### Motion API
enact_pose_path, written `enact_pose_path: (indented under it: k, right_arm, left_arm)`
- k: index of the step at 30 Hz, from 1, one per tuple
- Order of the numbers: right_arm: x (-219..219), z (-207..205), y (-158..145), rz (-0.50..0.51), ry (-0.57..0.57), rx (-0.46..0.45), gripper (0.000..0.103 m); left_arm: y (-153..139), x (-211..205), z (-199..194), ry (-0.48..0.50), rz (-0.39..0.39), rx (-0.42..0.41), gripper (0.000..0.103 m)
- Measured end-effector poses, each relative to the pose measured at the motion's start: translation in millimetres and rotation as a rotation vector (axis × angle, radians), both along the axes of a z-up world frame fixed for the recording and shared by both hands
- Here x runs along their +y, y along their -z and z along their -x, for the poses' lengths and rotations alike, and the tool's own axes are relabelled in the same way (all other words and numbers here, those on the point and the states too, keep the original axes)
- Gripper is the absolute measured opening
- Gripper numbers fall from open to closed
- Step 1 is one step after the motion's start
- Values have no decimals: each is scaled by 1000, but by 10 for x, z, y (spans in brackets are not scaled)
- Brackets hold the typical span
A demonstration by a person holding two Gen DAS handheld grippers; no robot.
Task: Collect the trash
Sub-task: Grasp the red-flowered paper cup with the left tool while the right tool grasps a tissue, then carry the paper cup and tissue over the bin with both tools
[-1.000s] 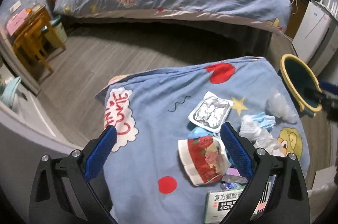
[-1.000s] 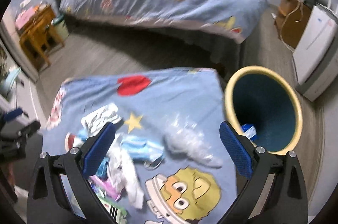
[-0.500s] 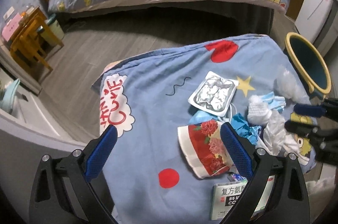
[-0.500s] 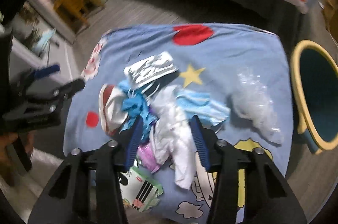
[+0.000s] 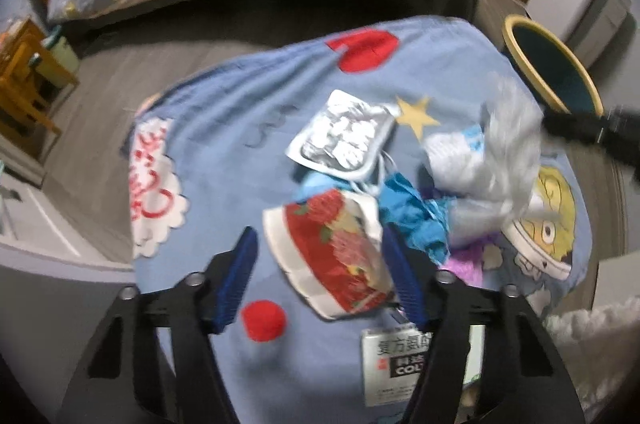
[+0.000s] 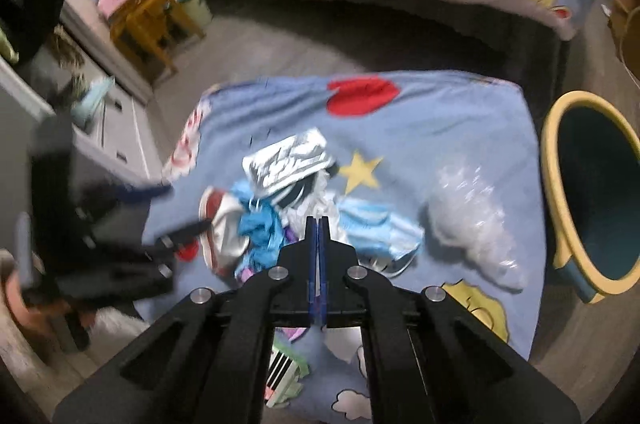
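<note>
1. The left gripper [image 5: 322, 254] is down over the crushed red floral paper cup [image 5: 332, 256], which lies on its side on the blue cartoon blanket [image 5: 224, 160]. The jaws are closing with the cup between them. The right pad looks about at the cup's edge, and there's a gap on the left, so no real squeeze yet.
2. In the left wrist view, the cup's long axis runs diagonally, with the white rim toward the upper left and the crumpled end toward the lower right.
3. The right gripper [image 6: 318, 224] has its jaws pressed fully together, right at a wad of white tissue [image 6: 320, 208] in the pile. It's too blurry to say for sure whether tissue is pinched between them.
4. The rest of the trash sits in one heap mid-blanket: a silver foil blister pack [image 5: 344, 136], blue crumpled plastic [image 5: 412, 216], and a medicine box [image 5: 394, 364] nearest the left wrist camera.
5. Only the right wrist view shows a light-blue face mask [image 6: 380, 224] spread out, a clear plastic wrap [image 6: 472, 220] off on its own toward the bin, and the hand [image 6: 24, 304] holding the left gripper.
6. Only the left wrist view shows the box's printed face. The right view just shows a barcode edge.
7. The yellow-rimmed bin [image 6: 560, 144] stands on the floor just beside the blanket's right edge.
</note>
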State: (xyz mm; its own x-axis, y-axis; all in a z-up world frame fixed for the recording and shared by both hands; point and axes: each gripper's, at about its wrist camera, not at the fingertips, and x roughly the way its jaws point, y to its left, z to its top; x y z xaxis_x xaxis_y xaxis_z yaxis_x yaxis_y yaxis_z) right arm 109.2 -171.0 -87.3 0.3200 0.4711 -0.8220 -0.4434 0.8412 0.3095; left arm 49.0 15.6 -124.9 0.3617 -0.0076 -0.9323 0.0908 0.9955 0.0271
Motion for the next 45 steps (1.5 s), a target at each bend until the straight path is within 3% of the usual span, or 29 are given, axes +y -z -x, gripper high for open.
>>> enact_pose_path:
  k: [5, 10, 12, 14, 16, 21, 29, 45]
  right_arm:
    - [-165, -90, -114, -70, 74, -28, 0]
    - [-219, -138, -161, -100, 99, -47, 0]
    - [-230, -141, -179, -105, 99, -53, 0]
    - [-225, -133, -199, -106, 95, -65, 0]
    - [-231, -124, -219, -114, 93, -74, 0]
    - [-277, -118, -316, -140, 98, -109, 0]
    - [-368, -105, -472, -170, 123, -159, 0]
    - [-790, -301, -649, -195, 243, -204, 0]
  left_arm:
    - [90, -150, 19, 40, 23, 27, 43]
    - [82, -216, 34, 58, 53, 28, 43]
    - [125, -214, 35, 59, 36, 46, 38]
    - [152, -189, 30, 59, 44, 64, 14]
    - [106, -188, 44, 67, 38, 49, 8]
    - [-135, -110, 74, 53, 75, -30, 7]
    - [-490, -76, 81, 48, 61, -178, 7]
    - [-780, -160, 40, 67, 84, -279, 8]
